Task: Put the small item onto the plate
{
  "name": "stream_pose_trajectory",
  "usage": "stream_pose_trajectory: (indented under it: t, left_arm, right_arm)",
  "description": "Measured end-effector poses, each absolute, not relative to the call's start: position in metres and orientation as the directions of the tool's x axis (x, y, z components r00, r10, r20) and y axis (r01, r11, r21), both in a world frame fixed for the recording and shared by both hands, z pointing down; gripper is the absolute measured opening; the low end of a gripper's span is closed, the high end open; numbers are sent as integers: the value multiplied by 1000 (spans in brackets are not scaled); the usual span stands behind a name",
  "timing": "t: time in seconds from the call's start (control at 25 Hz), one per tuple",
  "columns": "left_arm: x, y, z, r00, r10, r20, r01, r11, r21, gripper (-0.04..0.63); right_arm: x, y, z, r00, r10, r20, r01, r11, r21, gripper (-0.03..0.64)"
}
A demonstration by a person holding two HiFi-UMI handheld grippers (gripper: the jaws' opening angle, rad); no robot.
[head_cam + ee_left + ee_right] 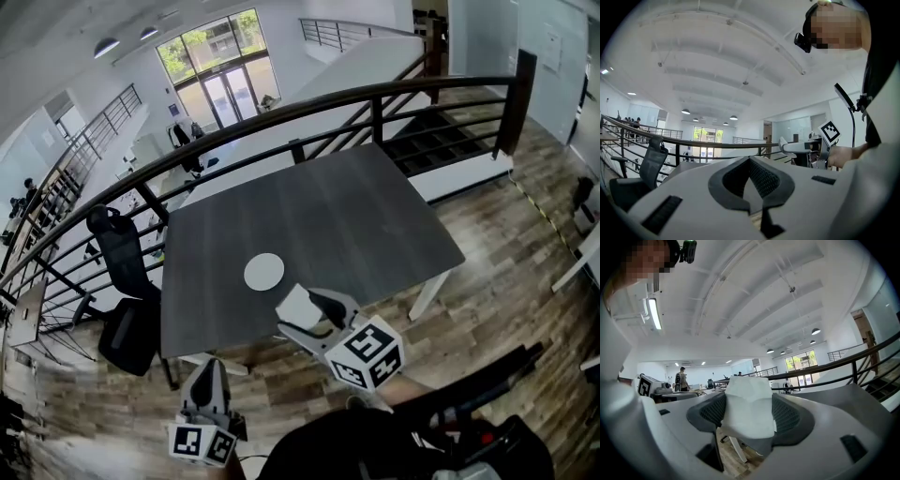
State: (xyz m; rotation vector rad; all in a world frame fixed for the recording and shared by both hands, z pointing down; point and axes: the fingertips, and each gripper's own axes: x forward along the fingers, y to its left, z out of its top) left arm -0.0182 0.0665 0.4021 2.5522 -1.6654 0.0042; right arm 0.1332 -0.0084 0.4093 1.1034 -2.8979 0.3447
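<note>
Closest to the head camera is the left gripper (208, 367), down at the bottom edge with its marker cube (202, 442) facing up. It sits off the near side of the table (375, 206), over the wood floor (497, 272). Its own view shows the two dark pads meeting at the tips with nothing between them, so it's closed and empty.

Right gripper (309, 309) is the busy one. Its jaws stand pretty wide but they're clamped on the small white item (749, 406), a chunky, crumpled-looking white lump that fills the gap between the pads and pokes out past them. From above, the item hangs over the near edge of the dark grey table, just beside the round white plate (264, 272) but not on it. Can't tell how high above the tabletop it is.

Plate has nothing on it. Black office chair (127, 281) is parked at the table's left, with a dark railing (375, 94) along the far side.
</note>
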Motion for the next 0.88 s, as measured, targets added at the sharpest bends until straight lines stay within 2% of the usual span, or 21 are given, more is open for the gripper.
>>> stream_pose_trajectory:
  t: [0.4,0.88]
  left_arm:
    - [-8,40,406,362,-928,87,-932,-359,50,-6]
    - [-48,-10,411,412,-908,78,-910,-406,76,-6]
  right_arm:
    - [152,-48,417,-762,-640,99,-644,732,-224,310]
    - [117,-86,417,-721,-681,125,-690,692,-213,310]
